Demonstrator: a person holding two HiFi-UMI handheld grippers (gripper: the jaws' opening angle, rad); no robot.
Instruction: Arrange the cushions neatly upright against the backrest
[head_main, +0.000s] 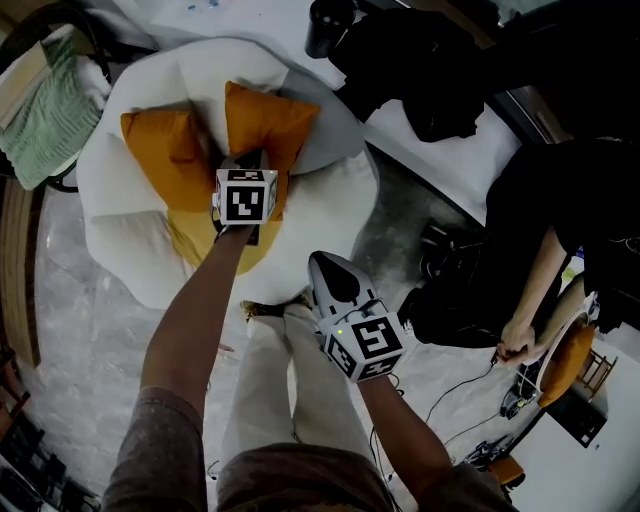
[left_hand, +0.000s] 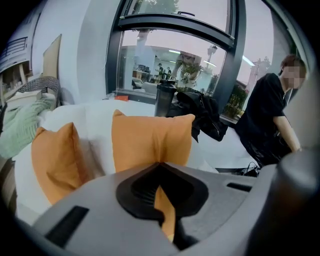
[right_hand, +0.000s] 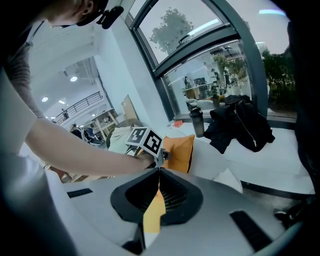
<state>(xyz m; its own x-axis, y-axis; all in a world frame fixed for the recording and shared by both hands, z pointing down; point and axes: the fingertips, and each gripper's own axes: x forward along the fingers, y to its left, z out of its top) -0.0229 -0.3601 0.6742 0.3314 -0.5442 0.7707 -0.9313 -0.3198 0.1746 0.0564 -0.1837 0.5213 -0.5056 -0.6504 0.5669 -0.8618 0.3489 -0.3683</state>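
A round white lounge chair (head_main: 330, 190) holds two orange cushions standing against its backrest. The left cushion (head_main: 170, 150) (left_hand: 52, 160) stands free. My left gripper (head_main: 255, 160) (left_hand: 160, 164) is shut on the lower edge of the right cushion (head_main: 268, 120) (left_hand: 150, 137), whose fabric creases at the tips. A yellow cushion (head_main: 205, 240) lies flat on the seat under that arm. My right gripper (head_main: 322, 265) (right_hand: 159, 172) hangs shut and empty off the chair's front edge, above the person's legs, pointing at the left gripper's marker cube (right_hand: 145, 141).
A green blanket (head_main: 45, 110) lies on a wicker chair at the top left. Behind the lounge chair, a black tumbler (head_main: 328, 25) and a black jacket (head_main: 440, 70) rest on a white ledge. A person in black (head_main: 570, 220) sits at the right, with cables (head_main: 470, 400) on the floor.
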